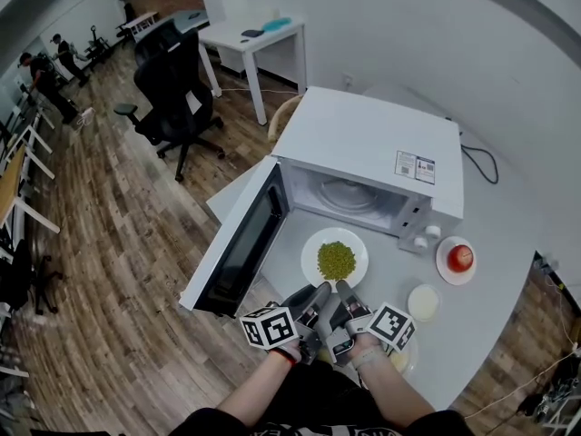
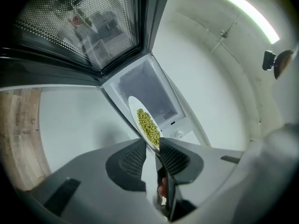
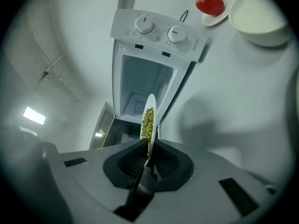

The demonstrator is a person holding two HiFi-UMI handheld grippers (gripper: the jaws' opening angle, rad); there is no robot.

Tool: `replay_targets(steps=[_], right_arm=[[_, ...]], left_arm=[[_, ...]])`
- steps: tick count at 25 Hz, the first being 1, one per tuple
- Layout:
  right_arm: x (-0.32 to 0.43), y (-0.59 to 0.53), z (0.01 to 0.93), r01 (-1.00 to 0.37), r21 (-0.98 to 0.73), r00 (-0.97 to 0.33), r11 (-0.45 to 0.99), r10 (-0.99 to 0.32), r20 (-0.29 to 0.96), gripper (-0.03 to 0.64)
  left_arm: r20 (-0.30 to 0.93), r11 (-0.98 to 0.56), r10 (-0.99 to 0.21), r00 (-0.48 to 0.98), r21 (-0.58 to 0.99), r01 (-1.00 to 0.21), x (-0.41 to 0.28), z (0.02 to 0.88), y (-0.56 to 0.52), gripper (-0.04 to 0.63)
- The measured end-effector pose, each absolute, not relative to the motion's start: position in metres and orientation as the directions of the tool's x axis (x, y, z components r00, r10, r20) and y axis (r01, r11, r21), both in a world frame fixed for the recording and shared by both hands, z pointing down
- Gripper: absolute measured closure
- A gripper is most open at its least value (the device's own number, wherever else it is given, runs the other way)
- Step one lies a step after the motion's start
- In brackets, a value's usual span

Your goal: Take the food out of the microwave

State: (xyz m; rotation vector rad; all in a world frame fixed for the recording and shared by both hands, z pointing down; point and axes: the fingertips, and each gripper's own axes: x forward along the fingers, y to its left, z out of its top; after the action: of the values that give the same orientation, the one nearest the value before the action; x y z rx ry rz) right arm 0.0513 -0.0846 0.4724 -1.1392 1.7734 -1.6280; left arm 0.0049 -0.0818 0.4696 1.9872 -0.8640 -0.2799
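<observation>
A white plate of green peas hovers just in front of the open white microwave, outside its cavity. My left gripper and right gripper both clamp the plate's near rim, side by side. In the left gripper view the plate stands edge-on between the ribbed pads, with the left gripper shut on its rim. The right gripper view shows the plate pinched by the right gripper, the empty microwave cavity beyond it.
The microwave door hangs open to the left, over the table's edge. On the table at right sit a saucer with a red apple and a small white bowl. A black office chair stands on the wooden floor.
</observation>
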Motion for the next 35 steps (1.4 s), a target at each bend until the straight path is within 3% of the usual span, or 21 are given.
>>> replay_targets(steps=[35], right_arm=[[0.043, -0.031, 0.474, -0.237, -0.966, -0.489, -0.105, -0.846, 0.212, 0.568]], left_arm=[[0.164, -0.335, -0.613, 0.773, 0.832, -0.442, -0.003, 0.47, -0.032, 0.504]])
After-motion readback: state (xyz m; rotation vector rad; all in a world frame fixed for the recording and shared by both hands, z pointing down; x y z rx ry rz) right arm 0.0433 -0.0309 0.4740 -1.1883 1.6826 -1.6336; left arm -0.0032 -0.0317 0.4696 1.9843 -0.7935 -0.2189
